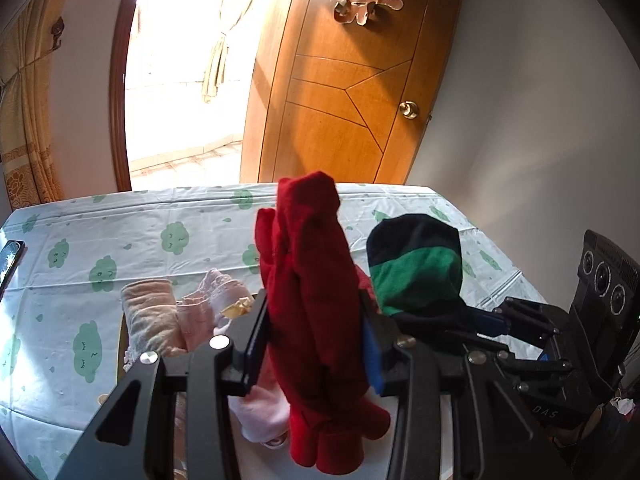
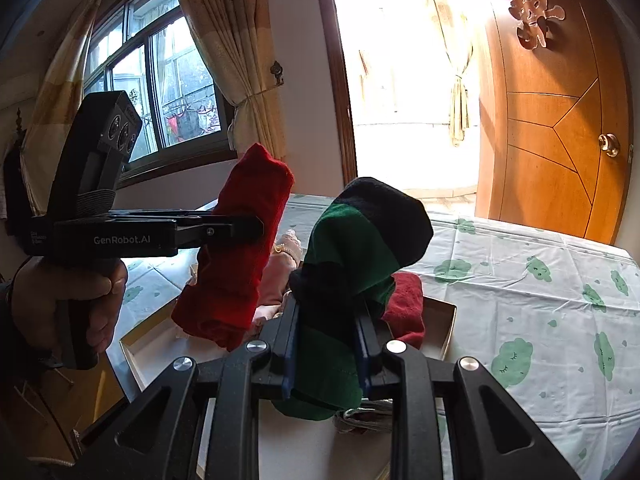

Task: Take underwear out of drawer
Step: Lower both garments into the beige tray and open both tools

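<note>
Fingers (image 1: 256, 344) of the left gripper (image 1: 316, 344) are clamped on a rolled red garment (image 1: 312, 300), which stands upright between the pads, lifted above the box. Beside it the right gripper (image 2: 326, 344) pinches a rolled garment in green and black stripes (image 2: 360, 248) the same way.

Only the left wrist view shows the folded beige piece (image 1: 150, 316) and the pale pink pieces (image 1: 208, 300) lying in the box below. Only the right wrist view shows the box's white cardboard wall (image 2: 448, 320), another dark red piece (image 2: 406, 304) inside it, the person's hand (image 2: 68, 300) around the left gripper's handle, and a window (image 2: 160, 92) with tied-back yellow curtains (image 2: 236, 52). What lies under the right gripper's fingers may be more folded cloth; it is too hidden to tell.

Both garments look soft and knitted, rolled into thick tubes. The box sits on a white plastic sheet (image 2: 540, 312) printed with green clouds. Behind stand an open wooden door (image 1: 352, 92) with a brass knob and a bright doorway.
</note>
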A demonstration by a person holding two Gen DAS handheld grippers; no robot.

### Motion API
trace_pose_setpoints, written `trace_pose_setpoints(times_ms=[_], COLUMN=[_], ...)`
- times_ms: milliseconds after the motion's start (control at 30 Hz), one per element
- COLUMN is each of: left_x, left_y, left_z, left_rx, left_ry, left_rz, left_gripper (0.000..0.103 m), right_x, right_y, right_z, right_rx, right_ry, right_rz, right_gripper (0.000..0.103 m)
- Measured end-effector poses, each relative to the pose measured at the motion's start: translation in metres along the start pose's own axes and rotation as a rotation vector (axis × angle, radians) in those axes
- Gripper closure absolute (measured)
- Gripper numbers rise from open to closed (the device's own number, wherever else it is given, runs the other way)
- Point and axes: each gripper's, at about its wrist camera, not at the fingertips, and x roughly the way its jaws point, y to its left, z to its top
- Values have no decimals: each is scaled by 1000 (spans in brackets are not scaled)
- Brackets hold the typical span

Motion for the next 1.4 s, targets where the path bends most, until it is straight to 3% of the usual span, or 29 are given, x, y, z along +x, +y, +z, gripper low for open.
trace_pose_setpoints(times_ms=[333,533,633,700,767,833,1067,1400], left_x=[48,57,54,50,43,35,-4,-78], left_y=[3,5,3,3,0,-2,-17,-42], left_z=[3,0,0,0,-1,-3,-23,-87], left_rx=[-20,-27,-23,-21,-14,-8,10,96], left_ry=[85,86,75,63,43,19,-36,-104], left_rz=[35,53,69,69,76,76,18,-47], left_gripper=[61,56,50,46,41,36,35,29], right_x=[43,53,52,48,41,32,-5,-82], right_y=[-4,-11,-13,-14,-18,-17,-3,32], right_z=[-1,-9,-9,-10,-10,-9,-19,-71], right_rx=[17,39,53,65,89,98,79,30], right_ry=[107,133,128,118,93,68,27,21], right_rz=[-39,-43,-41,-61,-60,-54,-42,15], right_gripper=[77,76,67,46,40,40,38,32])
